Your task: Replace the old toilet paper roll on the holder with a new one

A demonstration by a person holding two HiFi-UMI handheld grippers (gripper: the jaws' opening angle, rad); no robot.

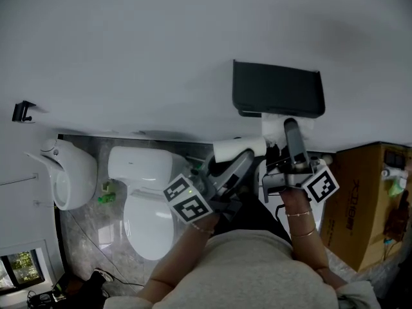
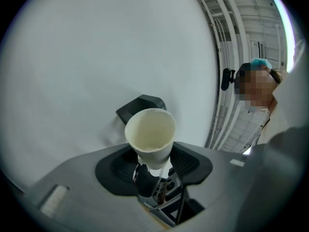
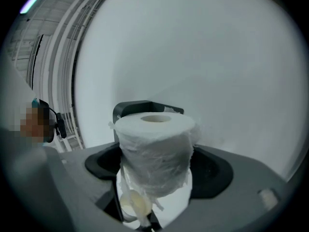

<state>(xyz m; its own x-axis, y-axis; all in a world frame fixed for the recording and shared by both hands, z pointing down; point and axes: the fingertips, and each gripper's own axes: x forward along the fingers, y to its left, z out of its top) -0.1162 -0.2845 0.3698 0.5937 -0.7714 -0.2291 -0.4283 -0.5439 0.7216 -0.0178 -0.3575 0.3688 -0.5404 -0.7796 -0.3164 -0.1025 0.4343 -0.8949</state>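
Note:
The black paper holder hangs on the white wall. My left gripper is shut on an empty pale cardboard tube. In the left gripper view the tube stands between the jaws of the left gripper, its open end facing the camera and the holder behind it. My right gripper is shut on a full white toilet paper roll just below the holder. In the right gripper view the roll fills the right gripper, with the holder right behind it.
A white toilet stands on the grey floor at lower left, with a white wall-hung bowl further left. A cardboard box sits at the right. A small black hook is on the wall at far left.

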